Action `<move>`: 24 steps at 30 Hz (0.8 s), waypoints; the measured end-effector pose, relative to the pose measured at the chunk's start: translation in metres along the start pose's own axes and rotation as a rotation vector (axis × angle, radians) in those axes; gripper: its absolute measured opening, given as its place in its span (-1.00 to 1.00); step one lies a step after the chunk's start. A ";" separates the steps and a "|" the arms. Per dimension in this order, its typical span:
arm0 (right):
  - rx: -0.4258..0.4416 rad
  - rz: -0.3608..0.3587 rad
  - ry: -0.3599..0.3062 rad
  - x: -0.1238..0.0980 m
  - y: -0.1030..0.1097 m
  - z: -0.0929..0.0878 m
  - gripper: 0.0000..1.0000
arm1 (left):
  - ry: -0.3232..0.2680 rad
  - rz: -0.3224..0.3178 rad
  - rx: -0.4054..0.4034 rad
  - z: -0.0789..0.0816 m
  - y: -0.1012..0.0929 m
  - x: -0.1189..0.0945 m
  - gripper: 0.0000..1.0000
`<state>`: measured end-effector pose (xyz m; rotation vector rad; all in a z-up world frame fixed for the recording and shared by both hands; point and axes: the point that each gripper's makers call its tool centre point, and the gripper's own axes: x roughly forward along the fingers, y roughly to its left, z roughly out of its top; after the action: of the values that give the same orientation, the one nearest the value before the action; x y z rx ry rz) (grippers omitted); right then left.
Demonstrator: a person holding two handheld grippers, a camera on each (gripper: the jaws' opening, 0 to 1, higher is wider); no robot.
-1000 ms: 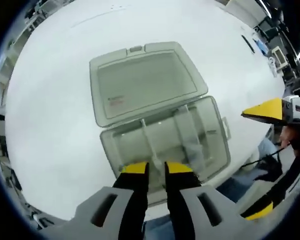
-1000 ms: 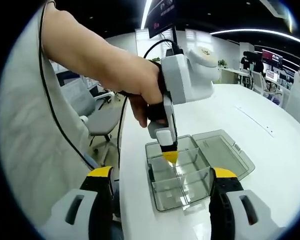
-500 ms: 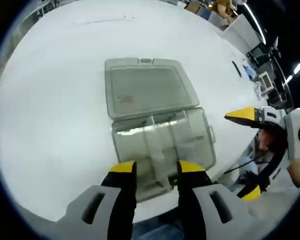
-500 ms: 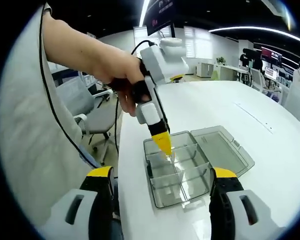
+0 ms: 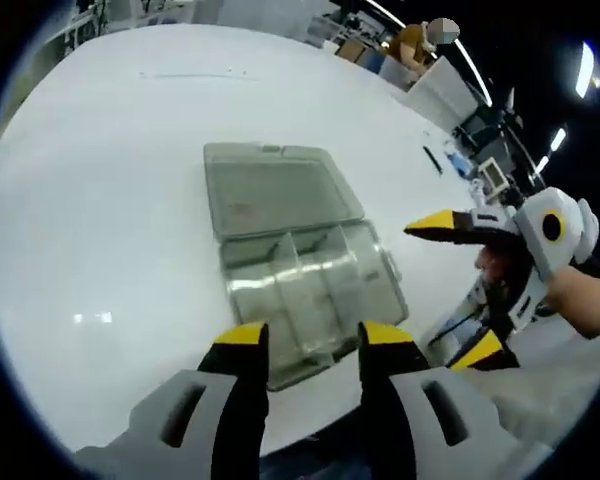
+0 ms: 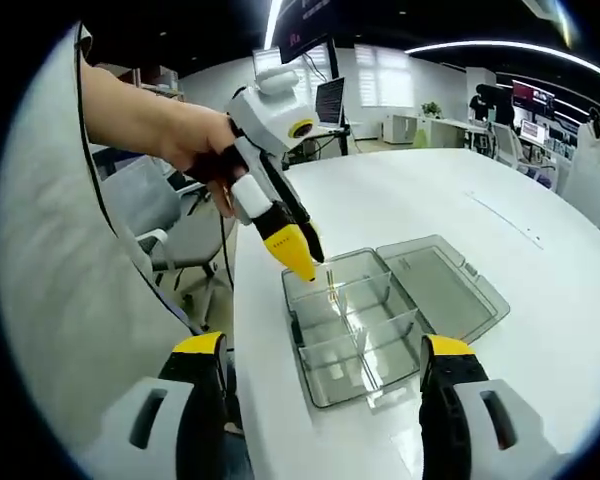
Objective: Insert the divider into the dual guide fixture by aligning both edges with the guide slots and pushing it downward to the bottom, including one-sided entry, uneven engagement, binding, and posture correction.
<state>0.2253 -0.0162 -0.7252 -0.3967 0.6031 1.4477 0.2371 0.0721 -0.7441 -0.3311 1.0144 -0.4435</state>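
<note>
A clear plastic compartment box (image 5: 310, 300) lies on the white table (image 5: 100, 200), its hinged lid (image 5: 275, 190) folded flat beyond it. Clear dividers (image 5: 298, 262) stand between its walls. My left gripper (image 5: 313, 338) hangs open above the box's near end with nothing between its jaws. In the right gripper view that left gripper (image 6: 292, 255), held by a hand (image 6: 195, 145), hovers over the far end of the box (image 6: 355, 330), just above a thin divider edge (image 6: 332, 284) that sticks up. My right gripper (image 6: 322, 348) is wide open and empty, back from the box.
The box sits close to the table's edge (image 6: 255, 380), with office chairs (image 6: 185, 235) beyond it. The right gripper (image 5: 458, 285) shows beside the table. A sleeve (image 6: 50, 250) fills the left of the right gripper view. Bare tabletop spreads past the lid (image 6: 445, 290).
My left gripper's jaws have spread from nearly together to open, and it has lifted up and back from the box. The right gripper stays open and has barely moved.
</note>
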 end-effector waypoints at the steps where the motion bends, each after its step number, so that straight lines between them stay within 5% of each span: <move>1: 0.007 -0.001 0.002 0.000 0.000 -0.002 0.54 | 0.001 0.001 0.000 -0.001 0.000 -0.001 -0.34; 20: 0.049 -0.051 0.045 -0.014 -0.007 -0.022 0.53 | -0.156 -0.112 0.146 -0.002 -0.026 -0.007 -0.13; 24: 0.061 -0.068 0.045 -0.021 -0.009 -0.025 0.53 | -0.146 -0.130 0.205 -0.007 -0.030 -0.007 -0.09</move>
<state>0.2305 -0.0483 -0.7336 -0.3990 0.6618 1.3556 0.2218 0.0491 -0.7281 -0.2420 0.8000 -0.6275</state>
